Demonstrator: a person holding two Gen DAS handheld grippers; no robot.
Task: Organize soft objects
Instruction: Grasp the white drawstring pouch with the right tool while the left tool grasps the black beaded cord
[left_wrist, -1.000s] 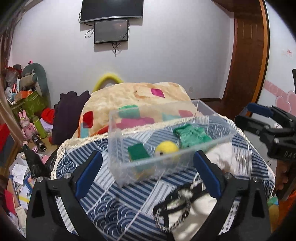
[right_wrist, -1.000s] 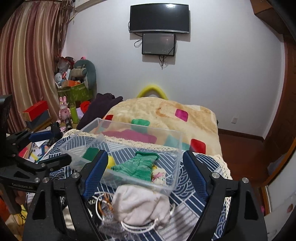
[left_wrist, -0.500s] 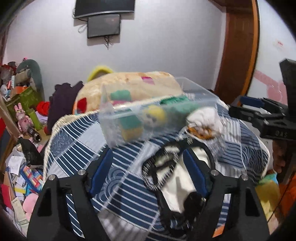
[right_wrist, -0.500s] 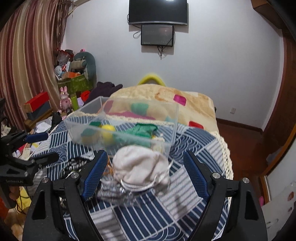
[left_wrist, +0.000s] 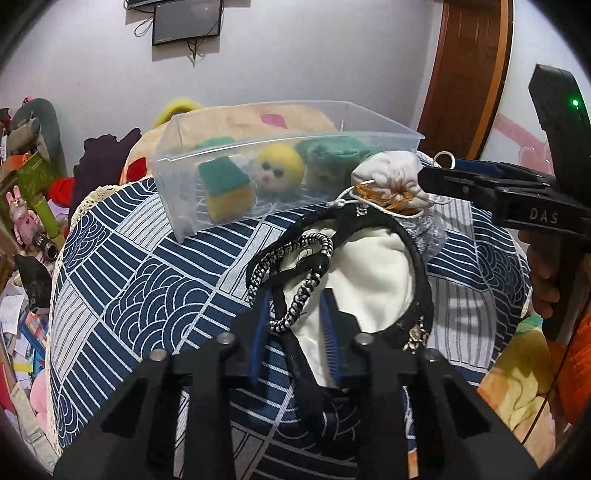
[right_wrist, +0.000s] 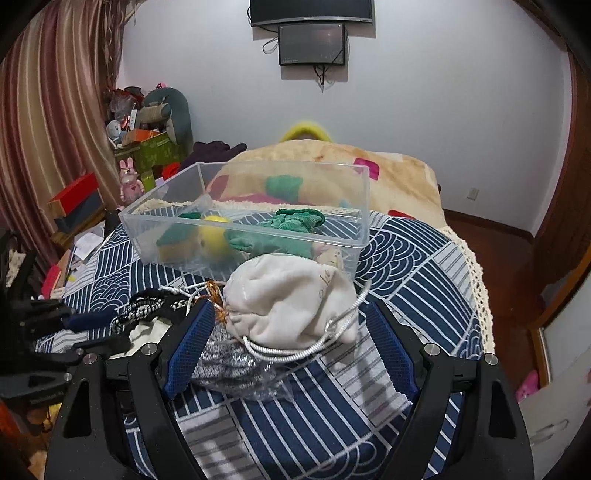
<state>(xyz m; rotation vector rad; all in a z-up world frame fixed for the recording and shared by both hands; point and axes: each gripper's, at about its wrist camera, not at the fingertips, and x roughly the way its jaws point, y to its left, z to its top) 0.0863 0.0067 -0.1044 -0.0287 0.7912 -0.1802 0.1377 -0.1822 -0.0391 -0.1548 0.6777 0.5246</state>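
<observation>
A table (left_wrist: 155, 295) under a blue and white patterned cloth fills both views. At the left, the left hand-held gripper (left_wrist: 295, 332) has its blue pads drawn close together over the black strap and braided cord of a cream bag (left_wrist: 373, 280) that lies flat on the cloth; it looks clenched on that strap, though the actual contact is hard to see. Behind, toward the middle, stands a clear bin (right_wrist: 255, 221), already holding a green and yellow sponge (left_wrist: 225, 192), a yellow plush ball (left_wrist: 279, 168) and a green knit piece (right_wrist: 288, 230). Just in front of the bin, touching its near wall, sits a white drawstring pouch (right_wrist: 291, 302) on top of a crinkled clear packet (right_wrist: 236, 365). At the right, the right hand-held gripper (right_wrist: 288, 350) is spread wide, one pad on each side of the pouch and not yet pressing it. The step in hand appears to be picking up the pouch for the bin. To do it well, I would close on the pouch's bulk rather than its loose silver cord, keep the packet underneath out of the grip, lift clear of the bin's rim before moving over it, and keep the bag strap from snagging the pouch cord.
</observation>
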